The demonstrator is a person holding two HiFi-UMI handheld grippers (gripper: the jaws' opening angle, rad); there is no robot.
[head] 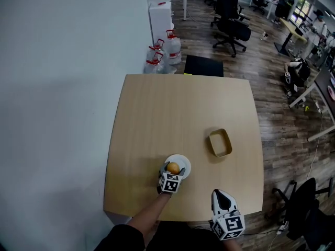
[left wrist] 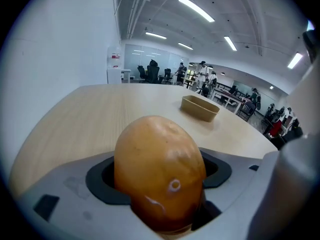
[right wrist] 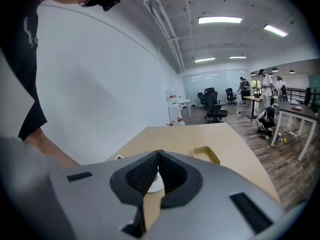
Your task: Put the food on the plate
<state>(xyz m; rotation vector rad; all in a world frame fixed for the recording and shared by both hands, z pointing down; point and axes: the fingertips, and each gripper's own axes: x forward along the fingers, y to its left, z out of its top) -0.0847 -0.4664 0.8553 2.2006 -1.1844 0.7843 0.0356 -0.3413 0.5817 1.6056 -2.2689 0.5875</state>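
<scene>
An orange-brown, potato-like food item (head: 173,168) is held over the small white plate (head: 183,161) near the table's front edge. My left gripper (head: 172,172) is shut on it; in the left gripper view the food (left wrist: 159,171) fills the space between the jaws. Whether the food touches the plate I cannot tell. My right gripper (head: 220,197) hovers at the front right edge of the table, shut with nothing in it. In the right gripper view its pads (right wrist: 170,173) meet, and a sliver of the plate (right wrist: 156,183) shows just below them.
A tan oval tray (head: 220,143) sits right of the plate, also seen as a shallow container (left wrist: 200,108) ahead and as a tray (right wrist: 206,155) in the right gripper view. The round wooden table (head: 172,109) stands beside a white wall. Water jugs (head: 162,51) and office chairs (head: 230,27) lie beyond.
</scene>
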